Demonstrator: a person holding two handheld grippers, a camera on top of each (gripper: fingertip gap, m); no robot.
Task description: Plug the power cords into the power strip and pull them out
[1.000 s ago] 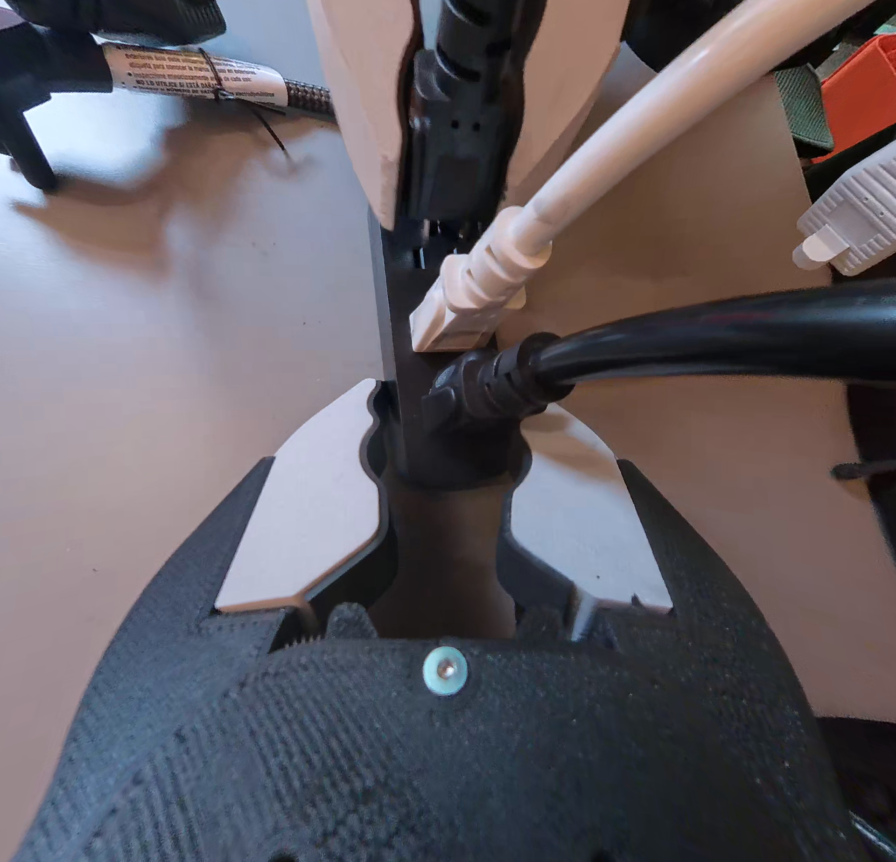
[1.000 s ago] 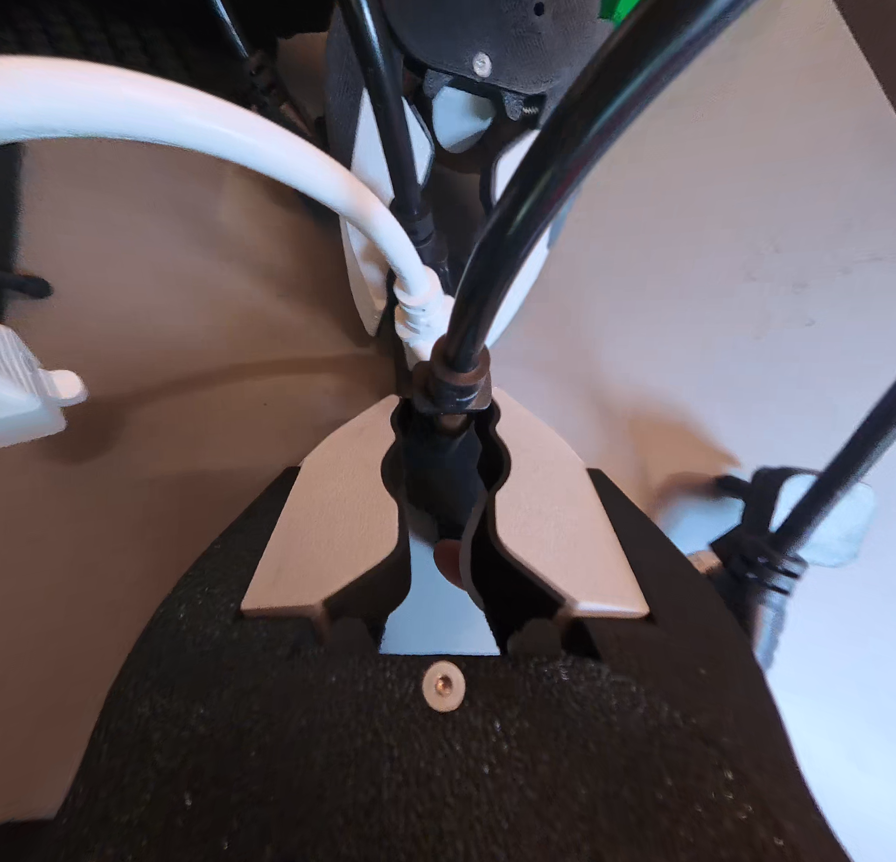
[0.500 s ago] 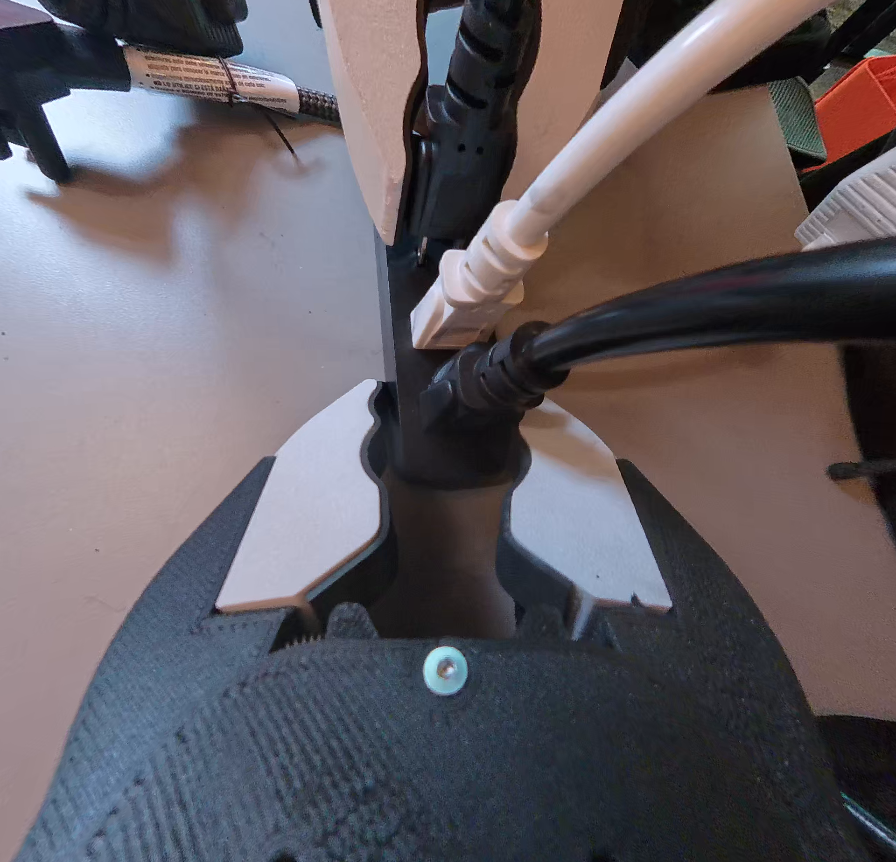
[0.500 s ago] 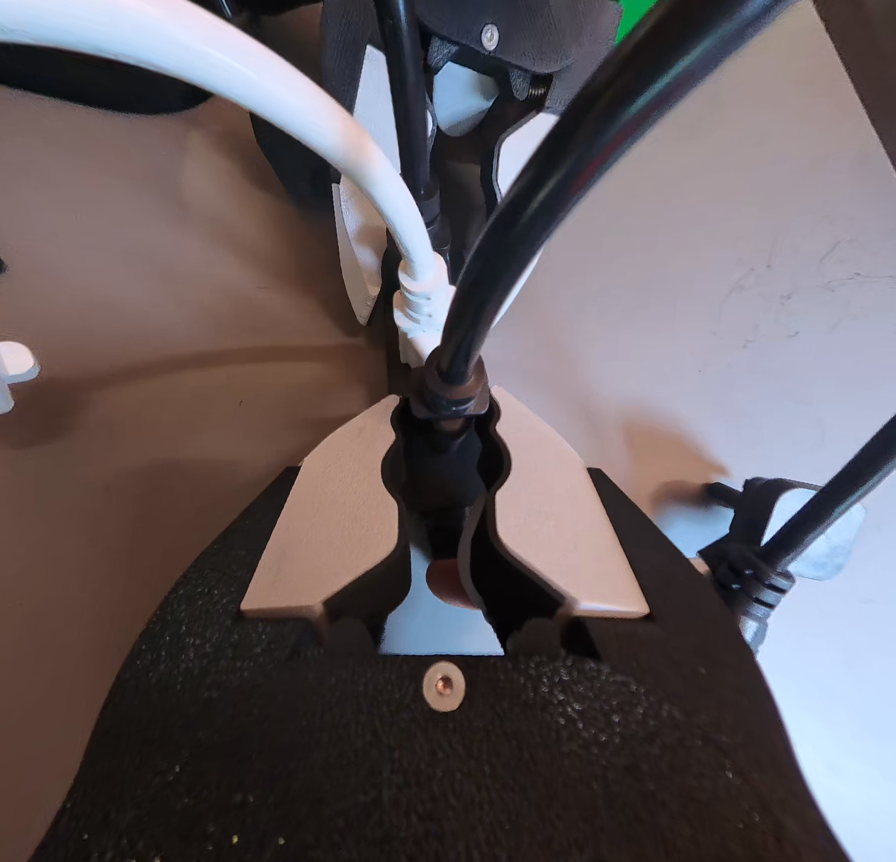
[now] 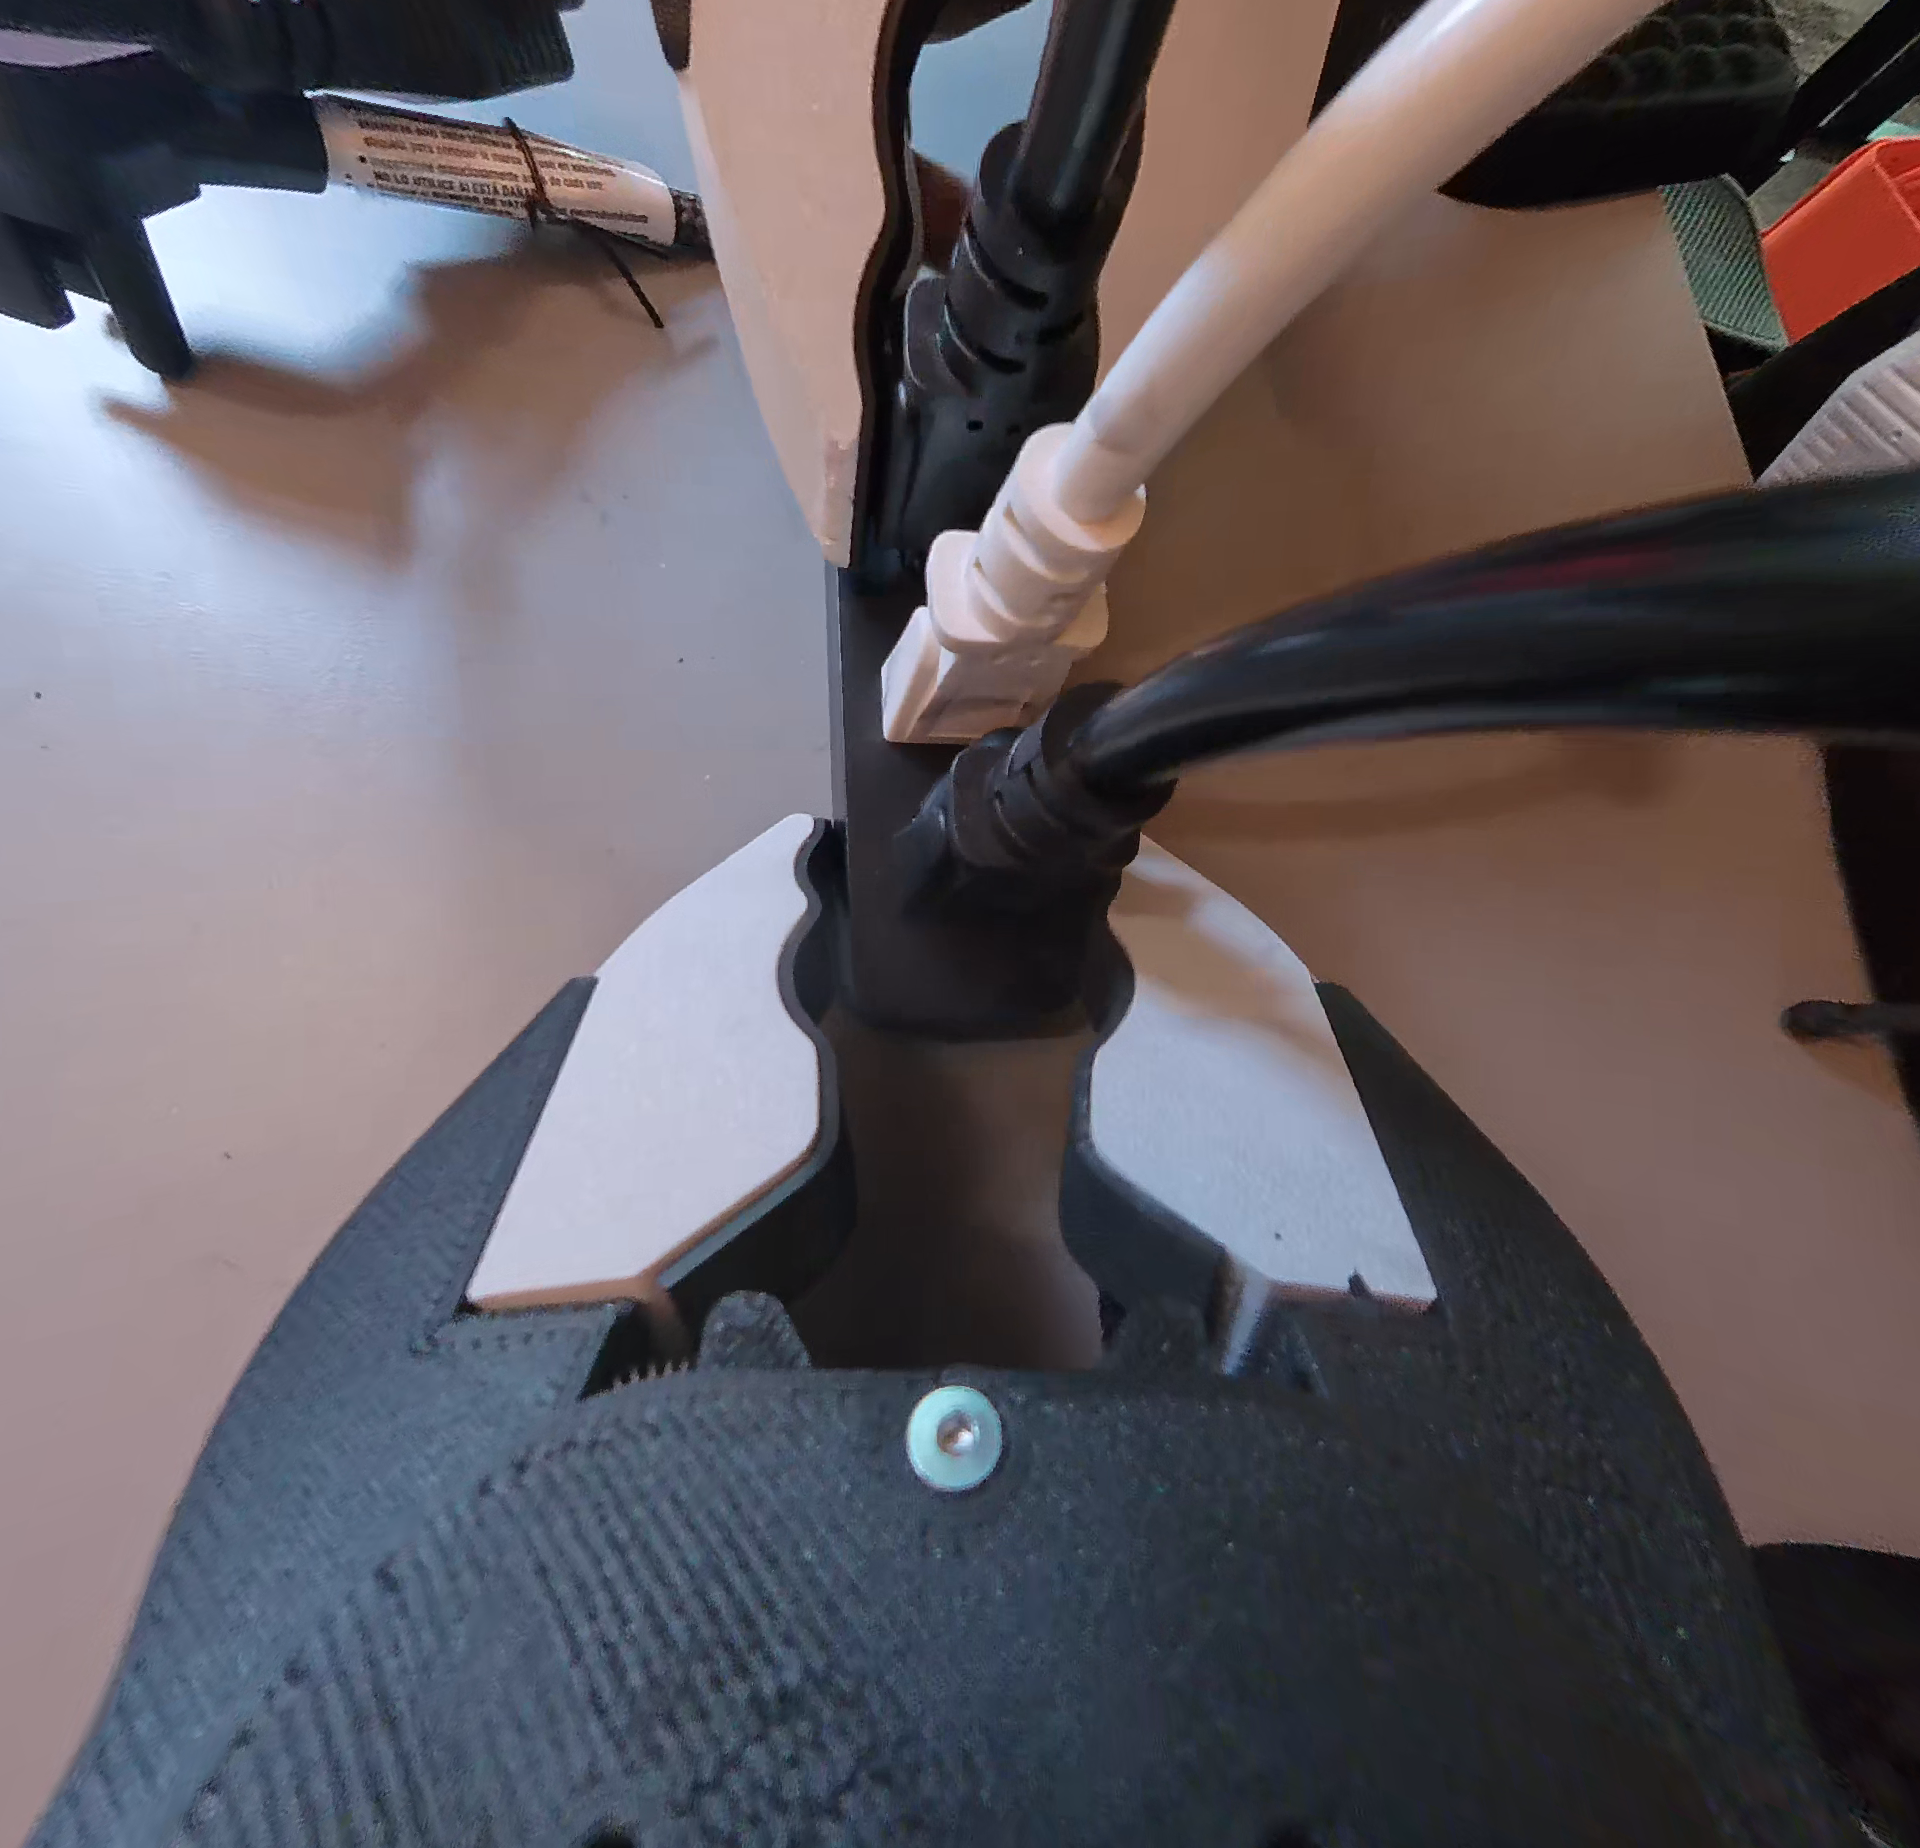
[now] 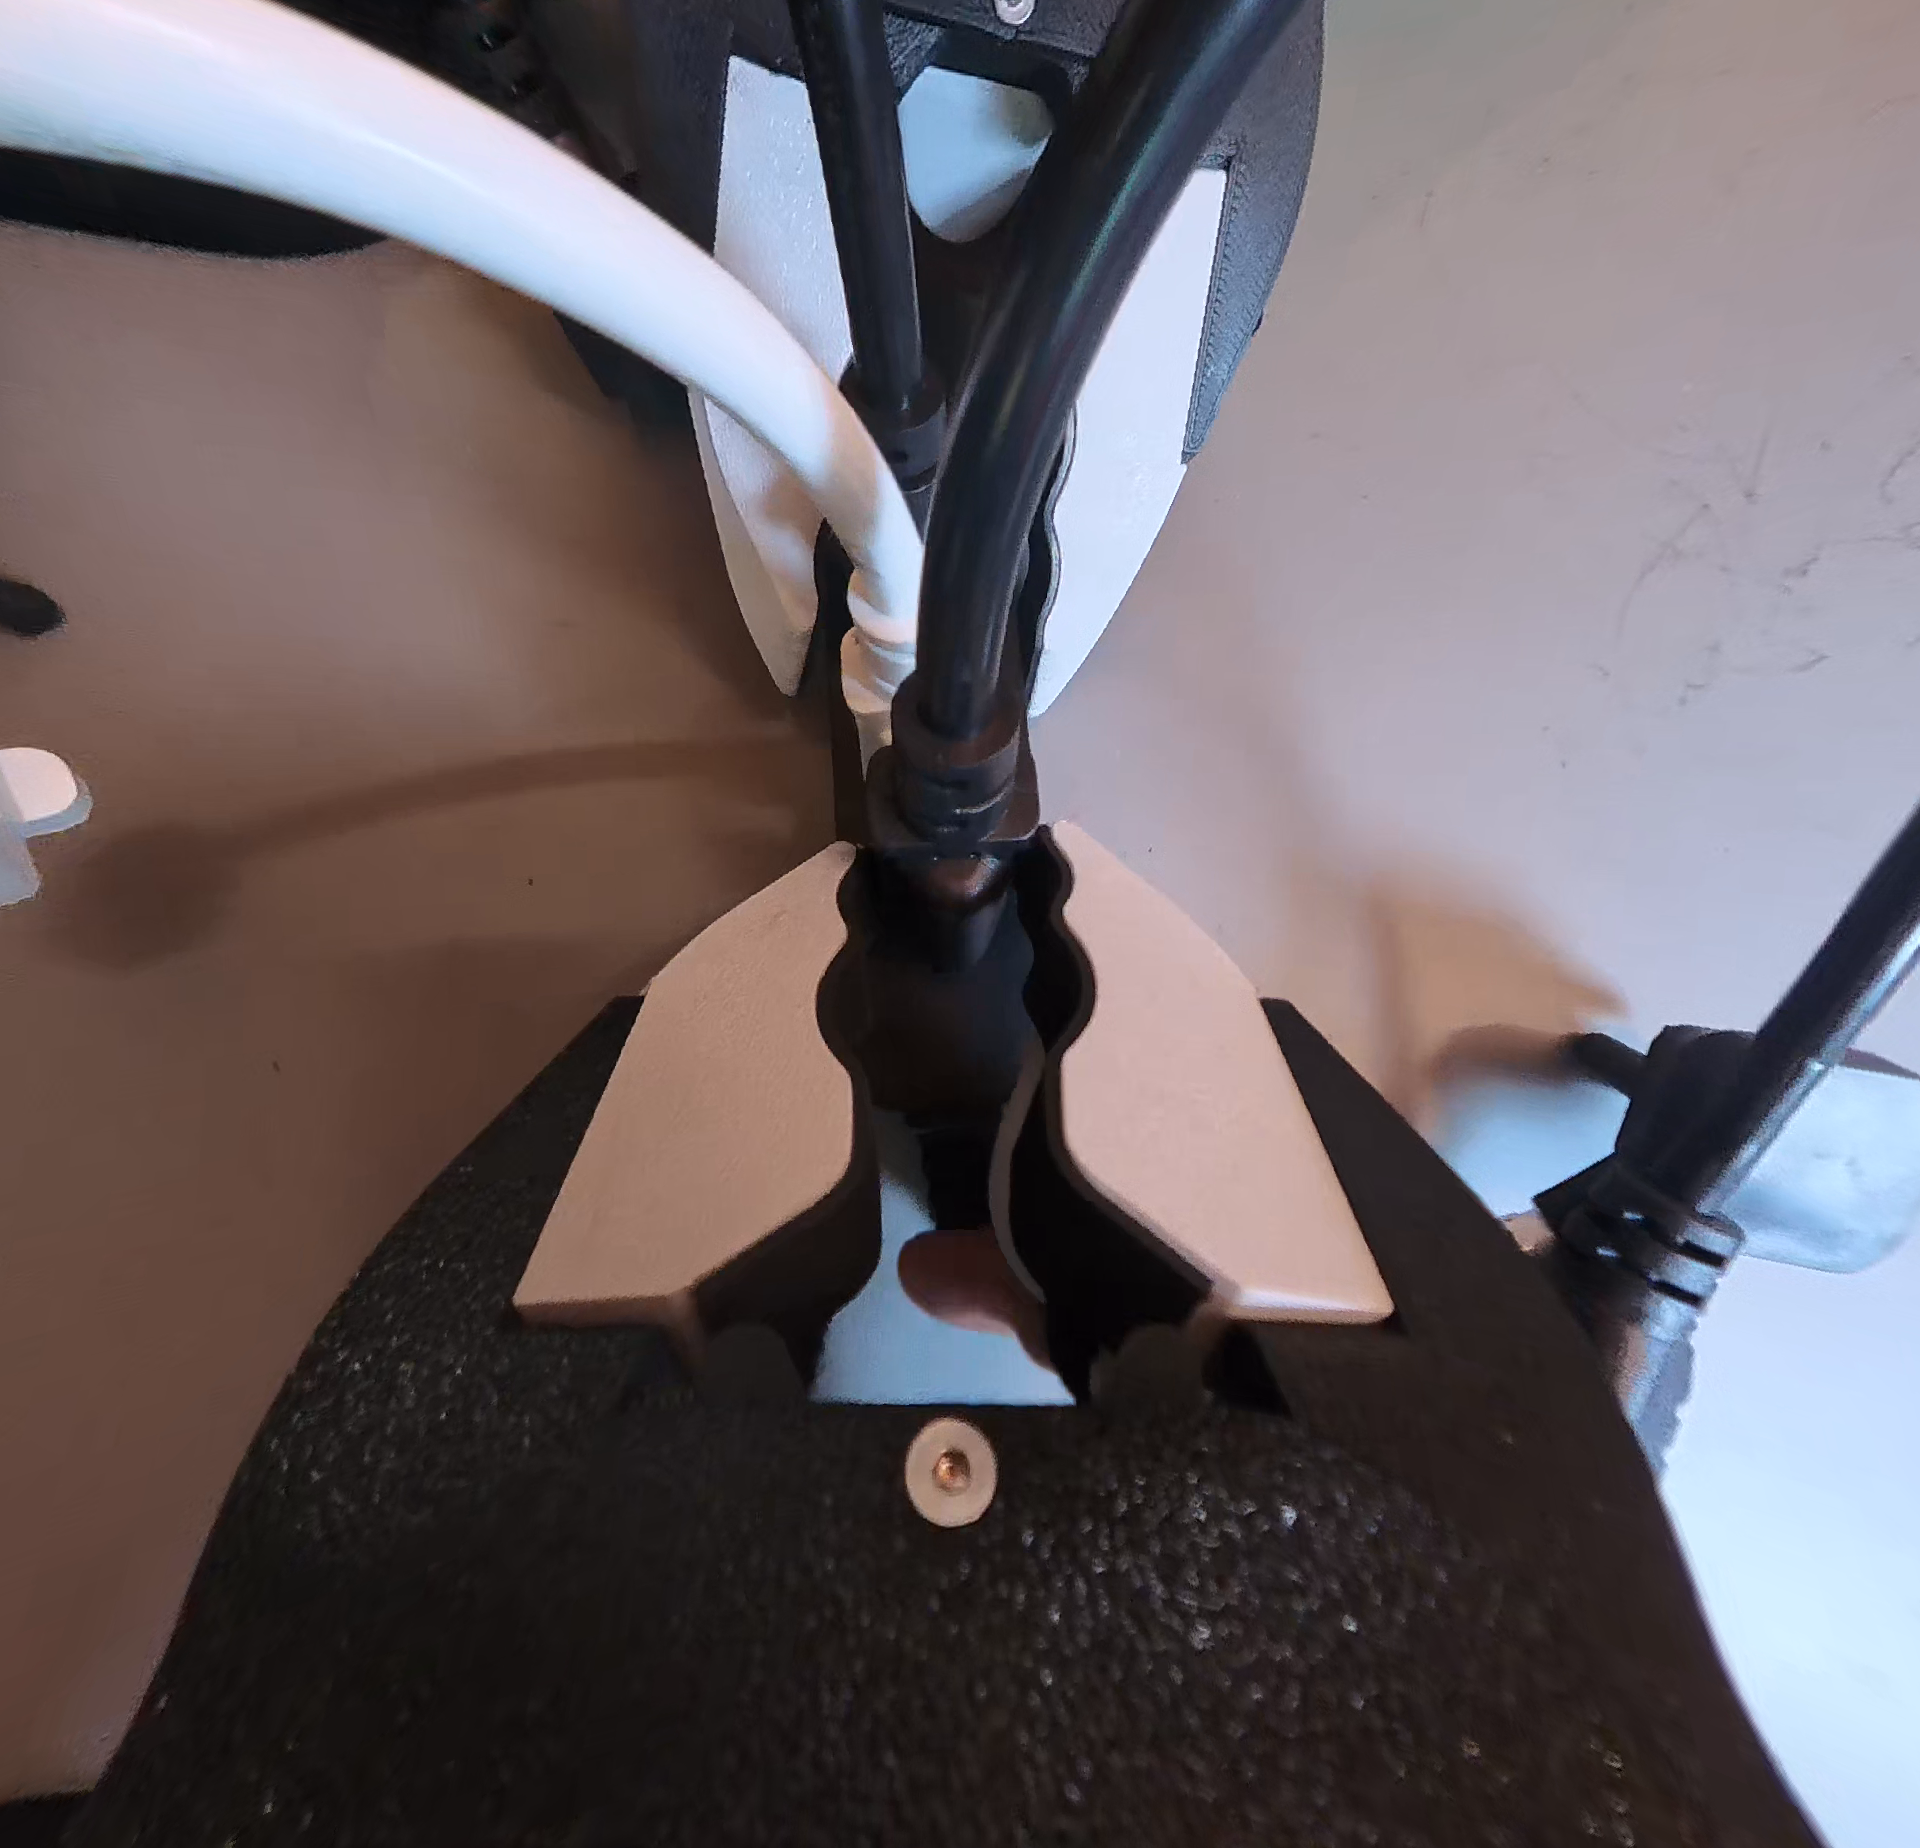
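Three plugs sit in a row on one long black power strip (image 5: 871,780) out on the middle of the worktop (image 5: 312,759) — two black, one white. The white plug (image 5: 992,635) is in the middle, its thick cord curving away. The left gripper (image 5: 961,925) squeezes the near end of the strip. The right gripper (image 6: 951,925) is clamped on the far black plug (image 6: 951,811), standing upright. Near the worktop's edge lies one more loose black plug (image 6: 1631,1248).
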